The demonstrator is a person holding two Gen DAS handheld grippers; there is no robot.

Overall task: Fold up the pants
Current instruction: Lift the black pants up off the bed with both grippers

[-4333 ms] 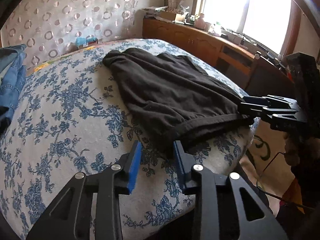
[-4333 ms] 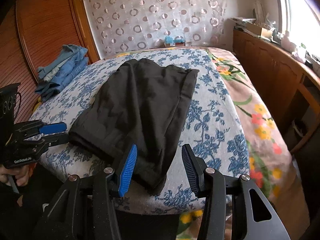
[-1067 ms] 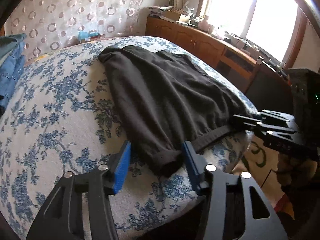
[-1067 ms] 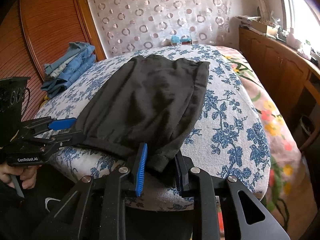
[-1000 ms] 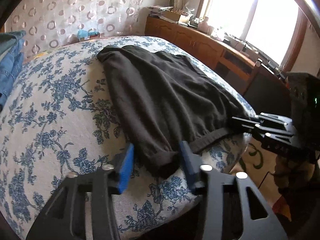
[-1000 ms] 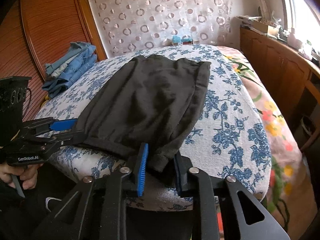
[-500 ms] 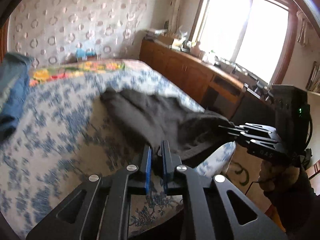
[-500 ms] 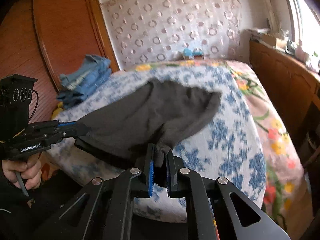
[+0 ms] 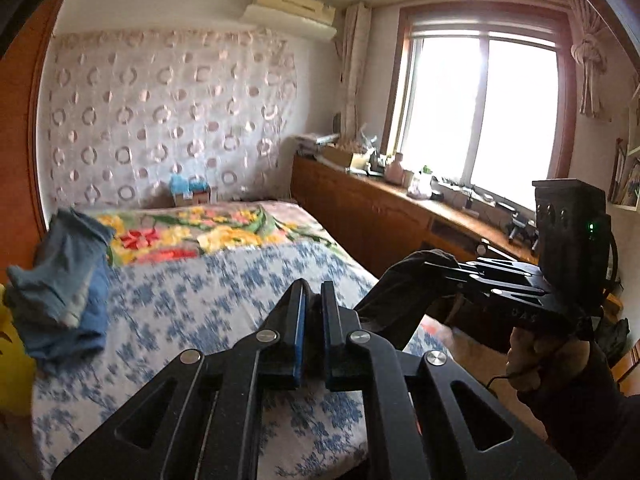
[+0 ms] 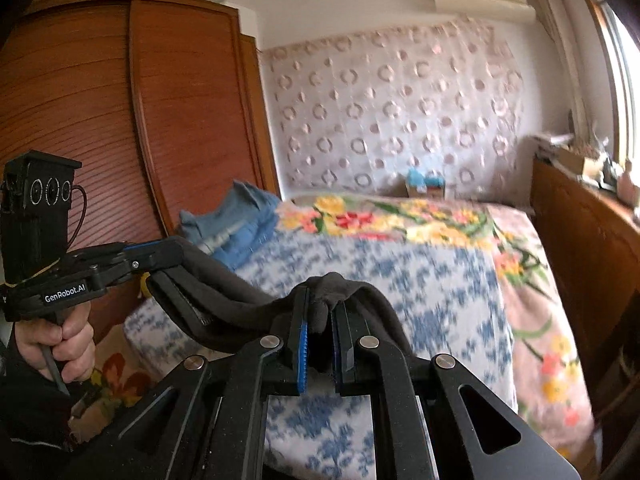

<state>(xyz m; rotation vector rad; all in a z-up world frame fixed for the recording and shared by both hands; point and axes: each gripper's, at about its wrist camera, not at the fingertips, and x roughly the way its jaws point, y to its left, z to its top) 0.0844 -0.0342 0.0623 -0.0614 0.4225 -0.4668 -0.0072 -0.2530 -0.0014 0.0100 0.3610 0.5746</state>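
Note:
The black pants (image 10: 224, 300) hang stretched in the air between my two grippers, above the near edge of the bed. My left gripper (image 9: 313, 300) is shut on one waistband corner; it also shows in the right wrist view (image 10: 176, 256). My right gripper (image 10: 320, 308) is shut on the other corner, with cloth bunched between its blue pads; it also shows in the left wrist view (image 9: 436, 266). In the left wrist view the pants (image 9: 400, 296) run from my fingers to the right gripper. Most of the hanging cloth is hidden below the frames.
The bed (image 9: 208, 292) has a blue floral sheet and a bright flowered blanket (image 9: 192, 232) at its far end. A pile of blue jeans (image 9: 64, 276) lies at the bed's left side. A wooden wardrobe (image 10: 120, 120) stands left, a wooden cabinet (image 9: 380, 220) under the window right.
Both grippers closed on the waistband corners and lifted the pants off the bed. The pants now hang in the air and the sheet is bare.

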